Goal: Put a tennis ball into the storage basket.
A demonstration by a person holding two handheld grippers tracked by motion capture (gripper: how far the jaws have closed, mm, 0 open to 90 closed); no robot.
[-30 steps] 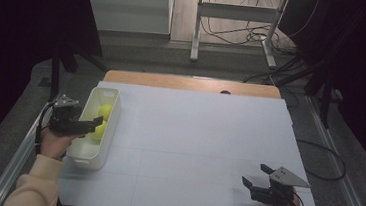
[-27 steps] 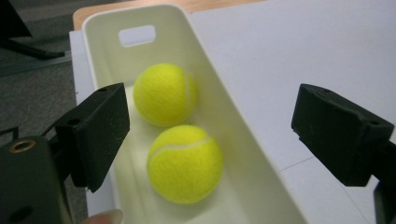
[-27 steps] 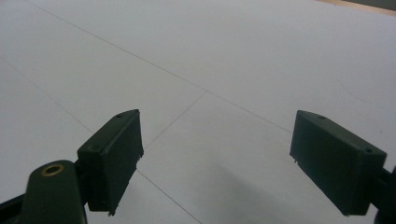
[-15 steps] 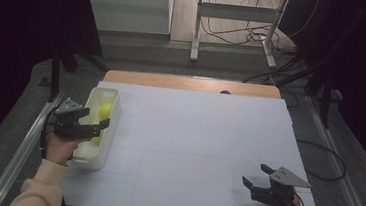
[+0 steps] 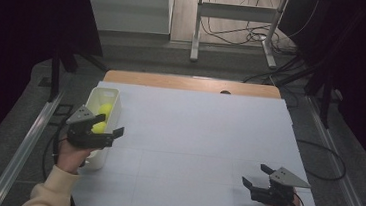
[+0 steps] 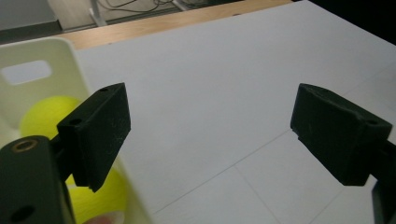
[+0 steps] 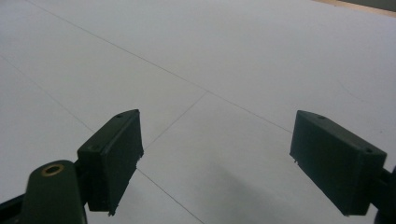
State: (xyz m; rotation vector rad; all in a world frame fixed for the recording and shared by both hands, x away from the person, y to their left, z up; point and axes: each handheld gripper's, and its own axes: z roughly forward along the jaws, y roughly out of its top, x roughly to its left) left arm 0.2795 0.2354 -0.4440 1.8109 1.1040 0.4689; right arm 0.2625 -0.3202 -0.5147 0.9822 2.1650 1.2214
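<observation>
The high view looks down from far above the white table [image 5: 197,144], while each gripper view sits low and close, and the left one shares the white bin [image 6: 70,60].

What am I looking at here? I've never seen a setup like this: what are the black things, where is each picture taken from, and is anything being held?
A person at a table holds a hand-operated tool with two black jaws in each hand. The high view looks down from above: the left gripper is beside a white bin holding yellow-green balls; the right gripper sits near the table's front right corner. The other two pictures come from cameras riding on the grippers, looking out between their jaws. In the left gripper view the bin and balls appear at the left. Both grippers are open with nothing between the jaws.
</observation>
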